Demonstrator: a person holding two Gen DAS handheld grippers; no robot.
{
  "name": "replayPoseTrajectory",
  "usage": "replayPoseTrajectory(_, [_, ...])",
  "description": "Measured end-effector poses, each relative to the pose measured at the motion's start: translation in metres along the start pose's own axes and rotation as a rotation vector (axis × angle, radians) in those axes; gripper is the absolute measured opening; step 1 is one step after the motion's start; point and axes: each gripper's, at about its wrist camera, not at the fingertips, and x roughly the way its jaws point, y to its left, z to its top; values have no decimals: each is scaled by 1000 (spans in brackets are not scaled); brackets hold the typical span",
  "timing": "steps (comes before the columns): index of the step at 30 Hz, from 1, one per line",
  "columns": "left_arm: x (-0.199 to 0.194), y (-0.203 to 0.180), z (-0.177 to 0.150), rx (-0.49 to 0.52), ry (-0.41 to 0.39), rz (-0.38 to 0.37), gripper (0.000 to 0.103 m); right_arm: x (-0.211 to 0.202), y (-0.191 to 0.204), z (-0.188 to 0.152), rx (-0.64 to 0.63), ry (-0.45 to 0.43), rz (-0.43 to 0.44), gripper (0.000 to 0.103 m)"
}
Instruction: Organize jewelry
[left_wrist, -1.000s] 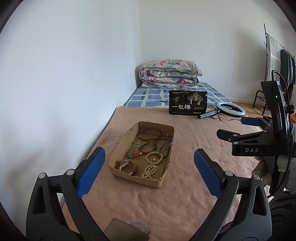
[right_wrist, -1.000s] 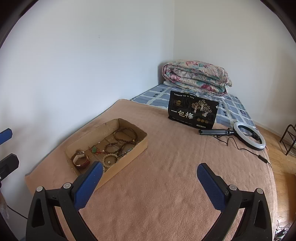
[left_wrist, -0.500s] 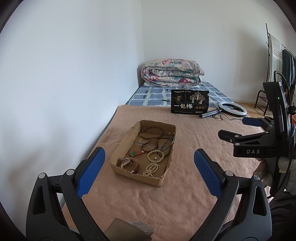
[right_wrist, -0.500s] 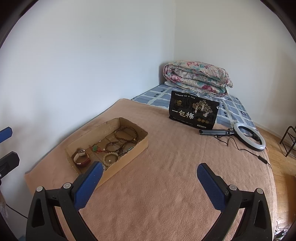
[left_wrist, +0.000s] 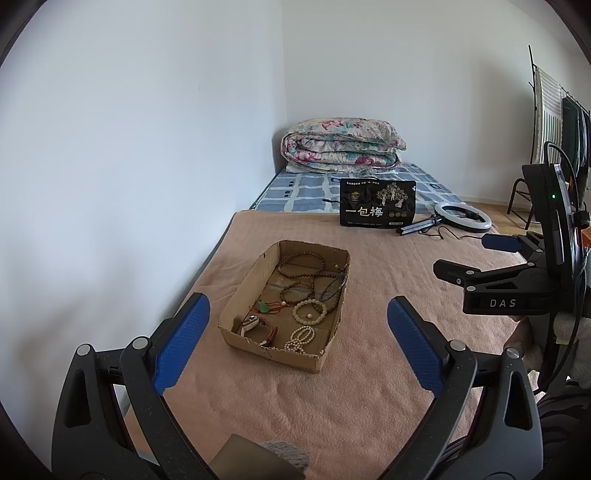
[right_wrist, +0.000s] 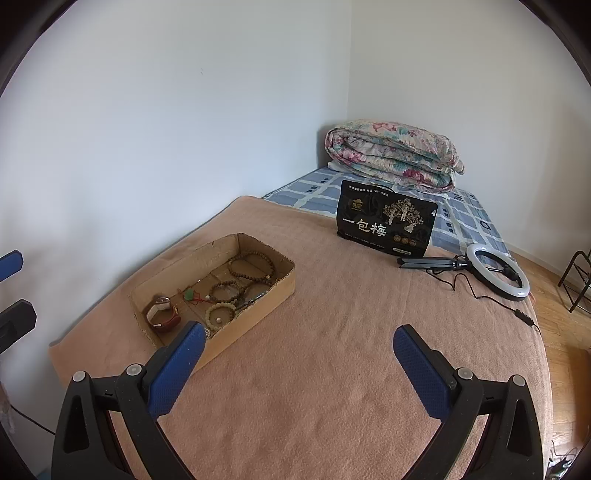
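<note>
Cardboard tray (left_wrist: 236, 301) near blanket (left_wrist: 369, 387) edge (wall side), jaws spread.

Clothes rack (left_wrist: 550, 110) cut off rightward

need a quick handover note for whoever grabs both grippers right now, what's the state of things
Left gripper: open, empty, held above the peach blanket, aimed at the box.
Right gripper: open, empty, held off the box's right side.
Shallow brown cardboard box sits on the blanket near the wall. All jewelry visible is inside it: brown wooden bead strands, a cream bead bracelet, a white pearl strand, a green pendant on red cord, a watch with a brown strap.
Done: nothing picked up; pieces lie loose and overlapping.
Left: all the sorting.
</note>
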Motion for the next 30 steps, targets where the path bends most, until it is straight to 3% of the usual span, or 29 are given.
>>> replayPoseTrajectory(30, [2,1,-1,-4,-6,16,99,2,1,-5,10,7,7,103])
